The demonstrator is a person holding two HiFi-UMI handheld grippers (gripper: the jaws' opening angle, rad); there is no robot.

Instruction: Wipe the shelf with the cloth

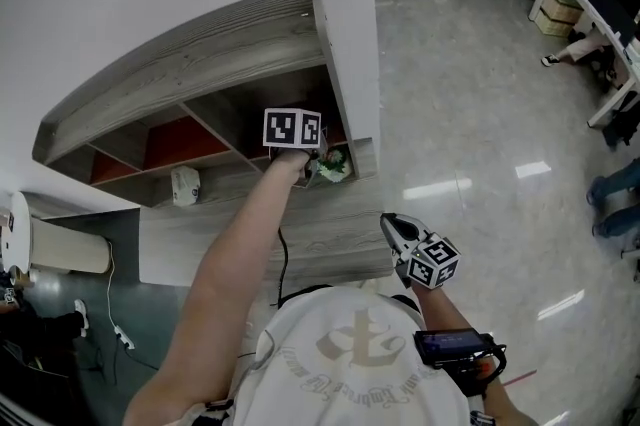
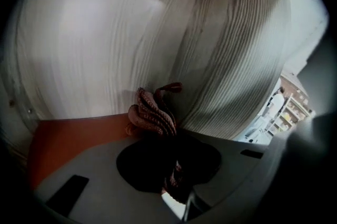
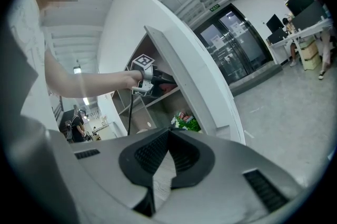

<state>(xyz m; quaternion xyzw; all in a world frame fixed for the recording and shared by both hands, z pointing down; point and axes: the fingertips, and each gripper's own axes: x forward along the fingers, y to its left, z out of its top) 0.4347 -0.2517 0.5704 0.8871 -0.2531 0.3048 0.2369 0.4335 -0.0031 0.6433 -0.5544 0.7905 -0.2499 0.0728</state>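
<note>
Left hand-held gripper [image 1: 312,157] clamps the cloth [image 2: 152,115]; press it flat along the shelf [image 1: 250,34]. Right hand-held gripper [image 3: 168,133]: closed, empty.

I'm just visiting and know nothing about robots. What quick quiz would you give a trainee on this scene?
1. True or false: the right gripper is shut on nothing, clear of the shelf.
2. Fill in: the left gripper is clamped on a reddish-brown ____.
3. Where is the left gripper? A inside a shelf compartment; B in a drawer; C atop the shelf.
Key: 1 true; 2 cloth; 3 A.
</note>
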